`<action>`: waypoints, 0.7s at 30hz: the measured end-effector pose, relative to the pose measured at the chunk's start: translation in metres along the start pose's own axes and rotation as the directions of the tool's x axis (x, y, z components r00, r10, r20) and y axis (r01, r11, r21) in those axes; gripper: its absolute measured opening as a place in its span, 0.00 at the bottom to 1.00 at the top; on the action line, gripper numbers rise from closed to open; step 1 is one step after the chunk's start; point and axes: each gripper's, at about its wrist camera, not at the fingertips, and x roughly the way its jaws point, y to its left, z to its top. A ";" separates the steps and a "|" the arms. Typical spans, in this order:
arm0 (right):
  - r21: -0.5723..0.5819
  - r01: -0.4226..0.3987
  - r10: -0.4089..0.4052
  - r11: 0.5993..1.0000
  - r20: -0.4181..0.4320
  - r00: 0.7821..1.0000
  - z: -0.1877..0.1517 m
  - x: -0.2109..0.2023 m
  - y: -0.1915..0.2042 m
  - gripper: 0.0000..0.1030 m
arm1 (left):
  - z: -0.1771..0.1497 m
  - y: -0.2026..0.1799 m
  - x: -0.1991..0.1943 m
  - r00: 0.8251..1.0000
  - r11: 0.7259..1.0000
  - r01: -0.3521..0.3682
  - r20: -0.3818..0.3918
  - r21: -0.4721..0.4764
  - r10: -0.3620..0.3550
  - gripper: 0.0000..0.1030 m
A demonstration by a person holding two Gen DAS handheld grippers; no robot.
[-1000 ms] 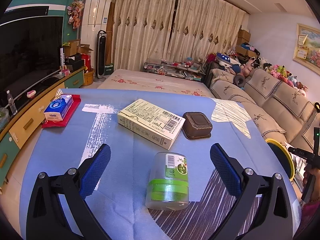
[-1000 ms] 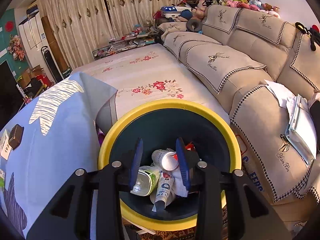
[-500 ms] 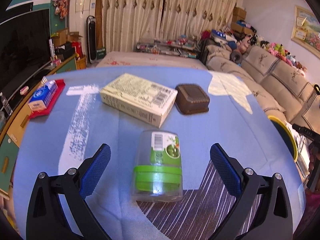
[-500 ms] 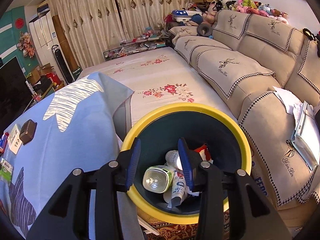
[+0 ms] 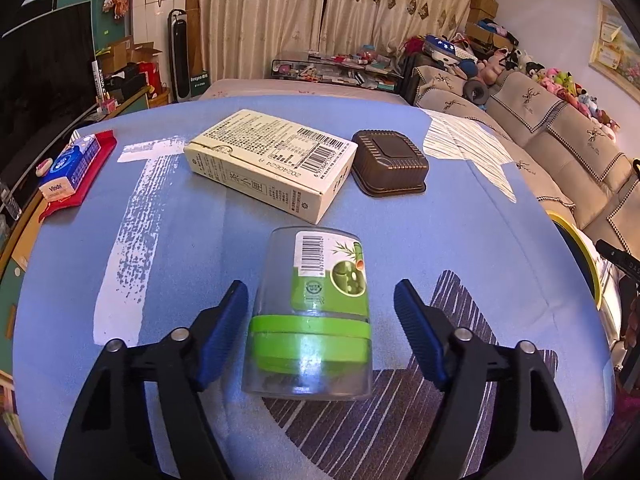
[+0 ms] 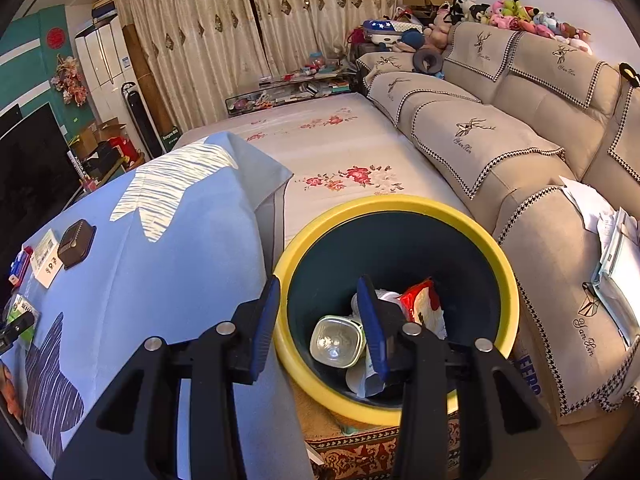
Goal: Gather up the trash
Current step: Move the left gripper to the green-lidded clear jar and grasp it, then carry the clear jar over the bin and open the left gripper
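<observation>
The left gripper (image 5: 320, 312), a black frame with blue ribbed pads, is pointing down at a table covered by a light blue cloth (image 5: 180, 248) with white and dark striped patches. Its jaws are closing around a clear plastic cylindrical container with a green band and a green barcode label (image 5: 312, 320), which is lying on its side on the cloth between the two pads. The left pad is sitting just beside the container wall; the right pad is standing apart from it, so nothing is grasped yet. Beyond the container, a cream rectangular cardboard box printed with a barcode (image 5: 272, 160) is lying flat, and a dark brown ribbed plastic tray (image 5: 388, 164), apparently upside down, is resting just beside the box's right end. A blue tissue pack on a red mat (image 5: 72, 168) is lying near the table's far left edge. The right gripper (image 6: 316, 320) is hanging over the near rim of a round bin with a yellow rim and dark interior (image 6: 400, 204), which is standing on the floor between the table and a beige sofa (image 6: 500, 140). Its jaws are partly apart and are holding nothing. Inside the bin, a clear bottle (image 6: 336, 340), a red and white wrapper (image 6: 424, 304) and other discarded packaging are lying at the bottom.
</observation>
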 end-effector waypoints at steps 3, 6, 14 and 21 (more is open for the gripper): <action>-0.002 -0.008 0.008 1.000 -0.001 1.000 -0.003 -0.003 0.001 0.37 | 0.000 0.003 0.001 1.000 1.000 0.009 -0.005 -0.013 -0.009 0.62; -0.004 -0.013 0.013 1.000 0.002 1.000 -0.006 -0.007 0.000 0.37 | 0.000 0.004 0.002 1.000 1.000 0.011 -0.009 -0.020 -0.012 0.58; 0.008 -0.023 0.023 1.000 0.022 1.000 -0.008 -0.021 -0.004 0.37 | 0.000 0.005 0.001 1.000 1.000 0.016 -0.004 -0.026 -0.016 0.49; 0.035 -0.014 0.013 0.999 0.045 0.999 -0.015 -0.040 -0.021 0.37 | 0.000 -0.010 -0.009 0.999 0.999 0.033 0.011 0.010 -0.033 0.49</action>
